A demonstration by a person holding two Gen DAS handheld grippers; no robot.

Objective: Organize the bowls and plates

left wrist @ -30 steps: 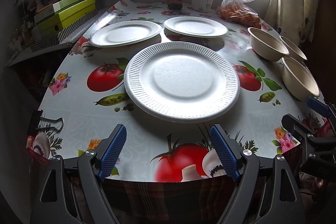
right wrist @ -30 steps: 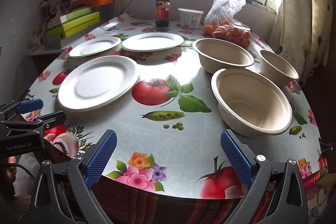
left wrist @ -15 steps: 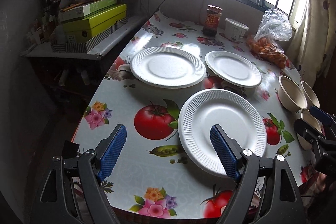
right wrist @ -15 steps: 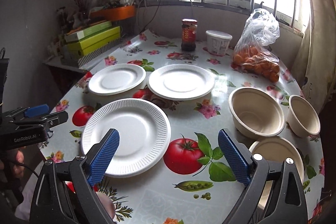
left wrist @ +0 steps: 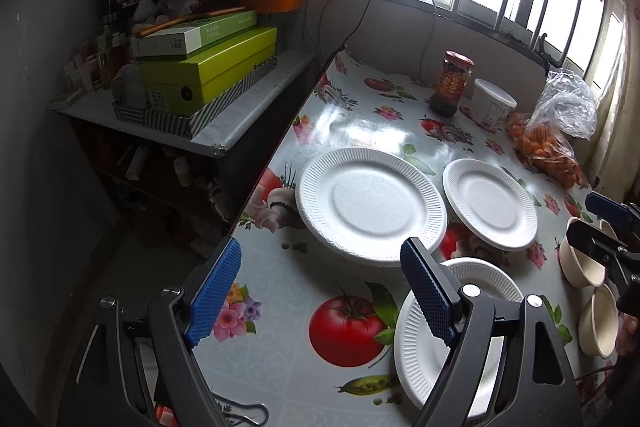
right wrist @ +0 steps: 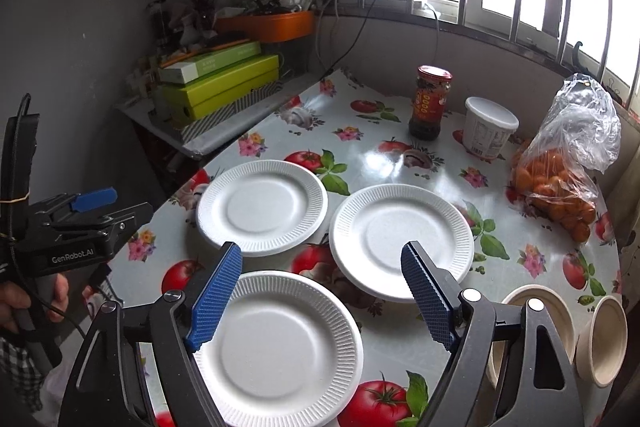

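Three white paper plates lie on the fruit-print table. In the right wrist view the near plate [right wrist: 276, 351] is under my open right gripper [right wrist: 320, 293], with a left plate [right wrist: 262, 211] and a right plate [right wrist: 402, 241] behind it. Beige bowls [right wrist: 604, 341] sit at the lower right. In the left wrist view my open, empty left gripper [left wrist: 320, 291] hangs above the table in front of the left plate [left wrist: 370, 205]; the near plate [left wrist: 424, 343] is partly hidden by its right finger. Bowls [left wrist: 582, 267] show at the right edge.
A sauce jar [right wrist: 430, 103], a white tub [right wrist: 488, 131] and a bag of oranges [right wrist: 556, 187] stand at the table's back. A side shelf with green boxes [left wrist: 208, 67] adjoins the table's left edge. The right gripper's body [left wrist: 612, 239] is above the bowls.
Both grippers have risen and moved forward over the table, the left one swinging left. The plates and bowls have not moved. Both grippers stay open.
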